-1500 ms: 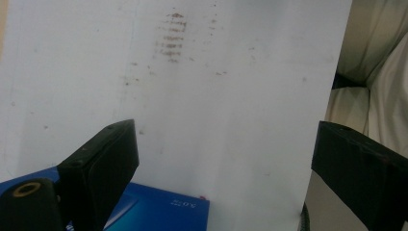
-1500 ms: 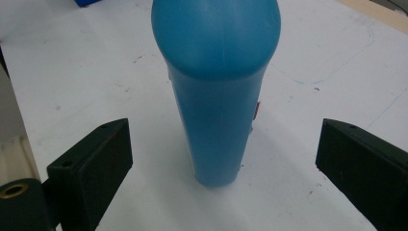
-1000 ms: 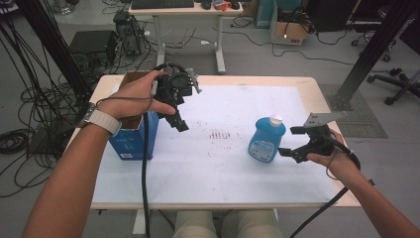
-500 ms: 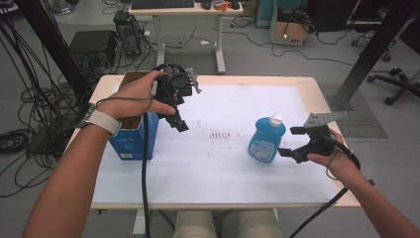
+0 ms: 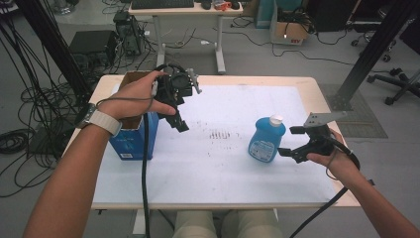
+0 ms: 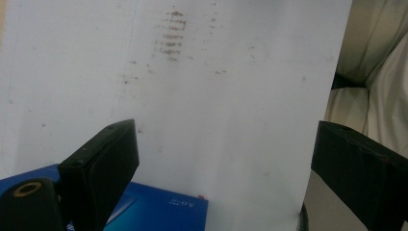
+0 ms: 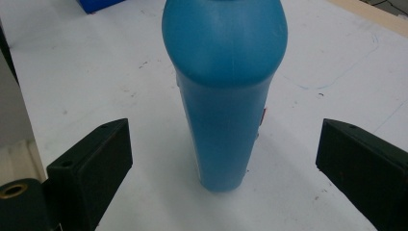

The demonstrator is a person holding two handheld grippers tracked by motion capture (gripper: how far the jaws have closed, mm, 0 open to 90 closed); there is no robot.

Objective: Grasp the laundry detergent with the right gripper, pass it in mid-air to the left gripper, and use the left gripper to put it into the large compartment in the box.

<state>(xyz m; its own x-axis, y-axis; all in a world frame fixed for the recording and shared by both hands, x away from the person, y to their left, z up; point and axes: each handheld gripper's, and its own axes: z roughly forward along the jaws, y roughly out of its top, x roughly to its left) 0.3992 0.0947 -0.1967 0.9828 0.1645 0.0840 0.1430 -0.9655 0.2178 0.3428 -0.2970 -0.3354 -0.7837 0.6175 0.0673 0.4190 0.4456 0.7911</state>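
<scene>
Two grippers, both with jaws wide and empty. Right gripper (image 5: 292, 141) sits just beside the upright bottle (image 5: 266, 139) at mid-right of the table (image 5: 307, 87); left gripper (image 5: 181, 121) hangs above the box (image 5: 133, 144). Suggest: centre the body between the jaws, slide in level, close slowly below the shoulder. Label text unreadable.

We look down on a white-covered tabletop (image 5: 233, 163) with pale wooden edges, standing on a grey floor (image 5: 277, 54). Behind it, a second desk (image 5: 190, 10) carries a keyboard (image 5: 162, 4). Black cables (image 5: 20, 144) sprawl at left, and what may be an office chair's base (image 5: 398, 84) sits at right.
</scene>
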